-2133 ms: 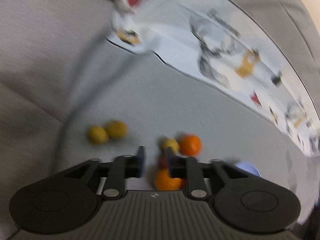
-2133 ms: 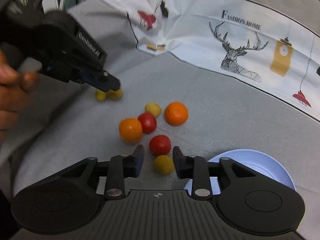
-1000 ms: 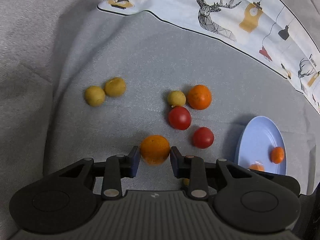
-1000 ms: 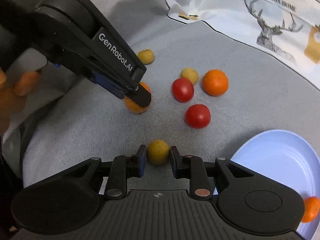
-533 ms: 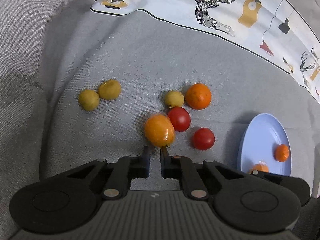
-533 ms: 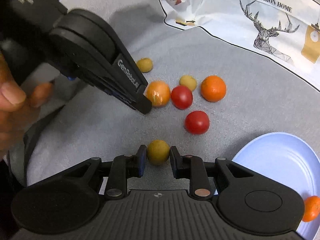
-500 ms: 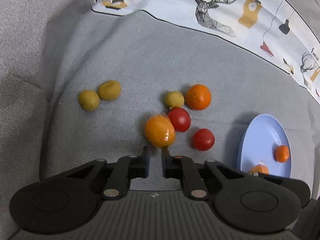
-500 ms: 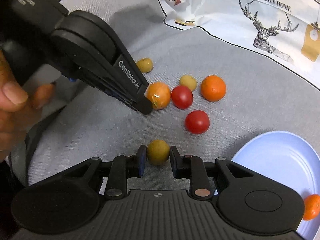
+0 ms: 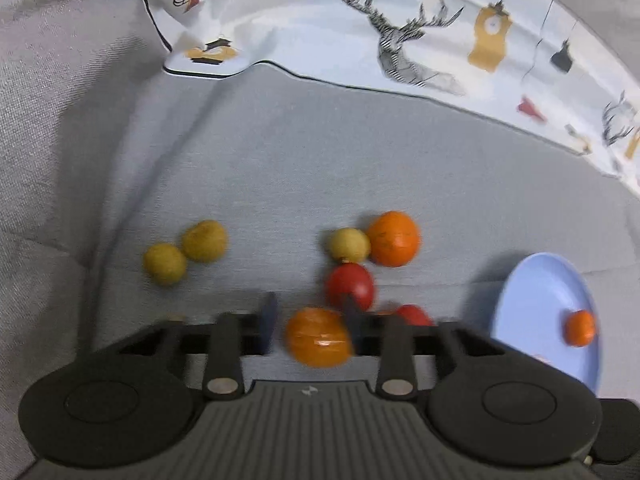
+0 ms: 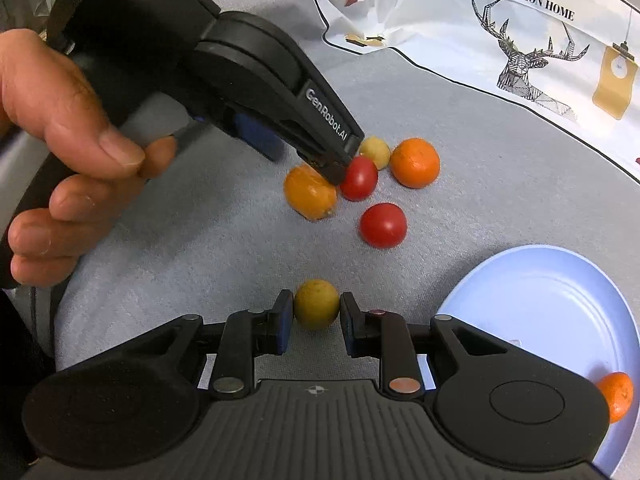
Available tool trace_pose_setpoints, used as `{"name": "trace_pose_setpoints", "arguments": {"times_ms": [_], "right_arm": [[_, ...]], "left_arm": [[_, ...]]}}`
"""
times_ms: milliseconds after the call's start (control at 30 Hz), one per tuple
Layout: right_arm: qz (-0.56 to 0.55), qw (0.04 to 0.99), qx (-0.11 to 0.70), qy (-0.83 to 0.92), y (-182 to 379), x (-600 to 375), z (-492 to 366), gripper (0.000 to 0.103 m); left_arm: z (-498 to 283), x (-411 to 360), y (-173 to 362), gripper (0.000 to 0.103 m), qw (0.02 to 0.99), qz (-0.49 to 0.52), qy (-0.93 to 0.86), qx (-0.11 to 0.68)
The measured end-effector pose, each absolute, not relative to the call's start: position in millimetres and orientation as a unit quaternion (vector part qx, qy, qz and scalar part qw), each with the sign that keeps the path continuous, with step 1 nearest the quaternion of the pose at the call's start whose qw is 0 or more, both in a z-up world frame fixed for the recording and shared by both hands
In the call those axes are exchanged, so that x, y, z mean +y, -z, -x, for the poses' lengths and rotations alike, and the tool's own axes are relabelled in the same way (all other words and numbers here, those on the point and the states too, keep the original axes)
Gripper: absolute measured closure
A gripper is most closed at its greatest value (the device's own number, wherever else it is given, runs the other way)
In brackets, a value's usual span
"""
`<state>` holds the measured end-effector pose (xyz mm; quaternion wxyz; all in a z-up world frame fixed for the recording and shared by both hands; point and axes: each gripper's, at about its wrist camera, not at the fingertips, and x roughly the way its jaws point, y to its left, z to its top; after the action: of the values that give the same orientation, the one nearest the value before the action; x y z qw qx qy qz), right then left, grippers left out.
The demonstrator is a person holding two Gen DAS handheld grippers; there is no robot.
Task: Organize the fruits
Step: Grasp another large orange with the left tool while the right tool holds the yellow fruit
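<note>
My left gripper [image 9: 310, 326] is open, its fingers on either side of an orange fruit [image 9: 318, 337] that lies on the grey cushion; the same orange fruit [image 10: 310, 192] shows under the left gripper [image 10: 332, 168] in the right wrist view. My right gripper [image 10: 316, 312] is shut on a yellow-green fruit [image 10: 316, 304] low over the cushion. Two red tomatoes [image 10: 359, 178] [image 10: 383, 225], a pale yellow fruit [image 10: 375, 151] and a second orange [image 10: 415, 162] lie close by. A light blue plate [image 10: 540, 308] holds a small orange [image 10: 616, 396].
Two more yellow fruits [image 9: 165, 263] [image 9: 205, 240] lie to the left on the grey cushion [image 9: 280, 160]. A white printed cloth [image 9: 400, 28] covers the back. The plate [image 9: 540, 300] sits at the right.
My left gripper was shut just short of the orange fruit; it has opened and moved forward around it. My right gripper keeps its hold on the yellow-green fruit.
</note>
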<state>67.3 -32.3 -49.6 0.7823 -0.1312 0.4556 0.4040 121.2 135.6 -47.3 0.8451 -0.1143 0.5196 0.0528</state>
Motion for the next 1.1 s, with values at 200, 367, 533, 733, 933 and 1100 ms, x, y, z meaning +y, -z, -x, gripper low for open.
{"name": "trace_pose_setpoints", "arguments": {"times_ms": [200,367,533,733,933,1100], "right_arm": [[0.121,0.787,0.452,-0.403,46.9,-36.3,-70.7,0.077],[0.114,0.786,0.459,-0.399,47.5,-34.6,-71.1,0.077],[0.122,0.782,0.464,-0.398,50.9,-31.5,-74.5,0.077],[0.123,0.781,0.467,-0.395,52.8,-32.1,-77.1,0.077],[0.121,0.782,0.466,-0.396,51.7,-32.9,-76.0,0.077],[0.114,0.789,0.459,-0.393,46.2,-37.8,-73.8,0.077]], "left_arm": [[-111.2,150.1,39.0,0.103,0.840,0.160,-0.056,0.515],[-108.9,163.3,39.7,0.088,0.831,0.197,-0.059,0.517],[-112.9,153.6,41.7,0.050,0.829,0.203,-0.040,0.520],[-119.3,133.1,54.0,0.053,0.824,0.148,-0.040,0.546],[-117.8,128.8,56.4,0.061,0.827,0.124,-0.041,0.547],[-103.7,125.4,44.6,0.061,0.837,0.106,-0.048,0.535]]}}
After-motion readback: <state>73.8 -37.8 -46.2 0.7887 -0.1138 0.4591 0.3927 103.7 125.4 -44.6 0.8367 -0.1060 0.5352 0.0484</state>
